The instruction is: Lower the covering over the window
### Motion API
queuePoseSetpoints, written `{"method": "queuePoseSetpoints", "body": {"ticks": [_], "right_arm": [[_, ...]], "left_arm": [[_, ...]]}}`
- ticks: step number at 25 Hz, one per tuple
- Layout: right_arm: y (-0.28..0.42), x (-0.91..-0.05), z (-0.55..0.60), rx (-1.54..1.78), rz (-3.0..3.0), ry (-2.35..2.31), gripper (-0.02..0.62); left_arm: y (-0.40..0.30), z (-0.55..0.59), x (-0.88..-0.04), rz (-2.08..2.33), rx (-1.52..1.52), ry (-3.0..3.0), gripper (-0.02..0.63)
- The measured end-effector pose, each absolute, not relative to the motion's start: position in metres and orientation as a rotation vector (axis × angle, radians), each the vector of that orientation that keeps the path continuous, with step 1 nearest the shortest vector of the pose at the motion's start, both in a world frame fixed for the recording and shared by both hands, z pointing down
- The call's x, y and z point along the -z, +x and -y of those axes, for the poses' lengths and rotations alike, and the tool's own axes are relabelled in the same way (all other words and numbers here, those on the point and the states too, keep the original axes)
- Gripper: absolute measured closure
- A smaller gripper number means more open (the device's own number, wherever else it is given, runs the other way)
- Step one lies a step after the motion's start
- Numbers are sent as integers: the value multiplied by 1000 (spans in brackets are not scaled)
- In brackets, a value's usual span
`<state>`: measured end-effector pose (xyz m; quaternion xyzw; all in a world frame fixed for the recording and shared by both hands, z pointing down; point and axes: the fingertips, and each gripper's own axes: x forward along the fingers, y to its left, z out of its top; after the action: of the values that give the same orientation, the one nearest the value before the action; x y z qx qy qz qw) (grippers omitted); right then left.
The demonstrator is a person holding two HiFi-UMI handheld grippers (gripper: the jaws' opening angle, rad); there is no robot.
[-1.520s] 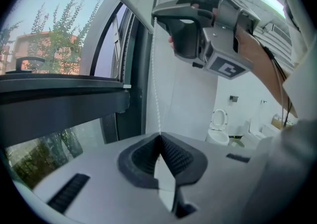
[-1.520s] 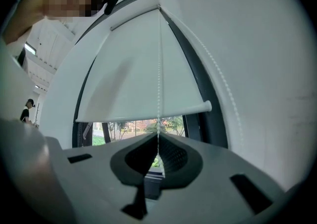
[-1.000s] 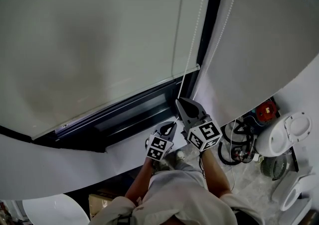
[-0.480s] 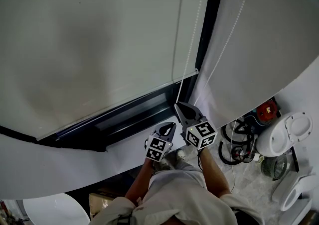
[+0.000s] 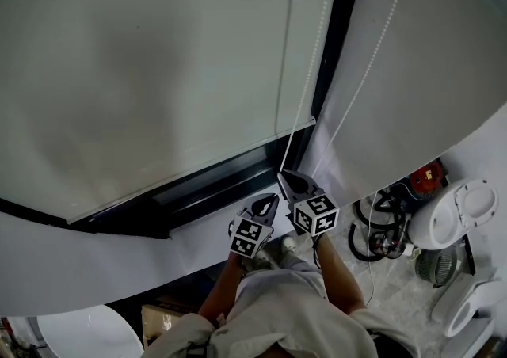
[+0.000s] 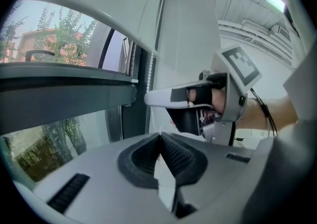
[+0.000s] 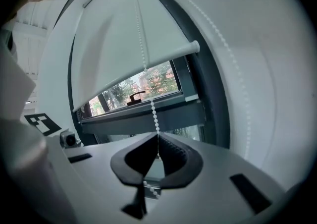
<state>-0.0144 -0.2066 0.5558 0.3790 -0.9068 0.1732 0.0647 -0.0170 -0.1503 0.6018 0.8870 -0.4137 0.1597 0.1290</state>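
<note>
Head view: blind [image 5: 158,71] covers most of the window, its bottom bar just above the dark frame [image 5: 214,178]. Right gripper [image 5: 282,178] is on the bead chain [image 5: 289,146], left gripper [image 5: 272,201] beside it. Left gripper view: fingers together, nothing between. Right gripper view: fingers clamped on the bead chain.
</note>
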Motion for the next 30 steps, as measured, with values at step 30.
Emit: {"method": "queuePoseSetpoints", "body": {"ticks": [30], "right_arm": [[-10, -659, 203, -666, 2543, 1086, 595]], "left_arm": [[-30, 154, -607, 1251, -452, 2549, 591]]}}
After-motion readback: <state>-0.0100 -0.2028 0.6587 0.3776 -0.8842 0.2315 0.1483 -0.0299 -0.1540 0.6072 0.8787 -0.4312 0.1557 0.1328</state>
